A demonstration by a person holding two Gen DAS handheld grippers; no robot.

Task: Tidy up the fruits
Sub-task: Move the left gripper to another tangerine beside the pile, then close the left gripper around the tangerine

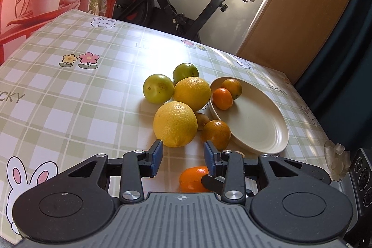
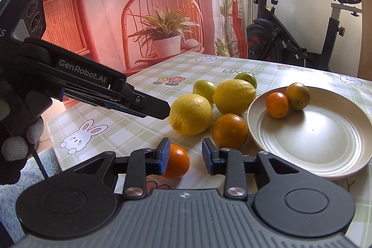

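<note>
Right wrist view: I hold right gripper (image 2: 184,158) wide; small orange (image 2: 176,160) touches its 9 o'clock pad, nearer than the left gripper (image 2: 160,112).

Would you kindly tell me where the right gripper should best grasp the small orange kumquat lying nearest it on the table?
Grip the small orange kumquat across its narrow middle, coming forward and low from the table's near edge. It lies alone, its left side hidden by the right gripper's left pad. The open jaws probably need a slight leftward shift to straddle it.
</note>
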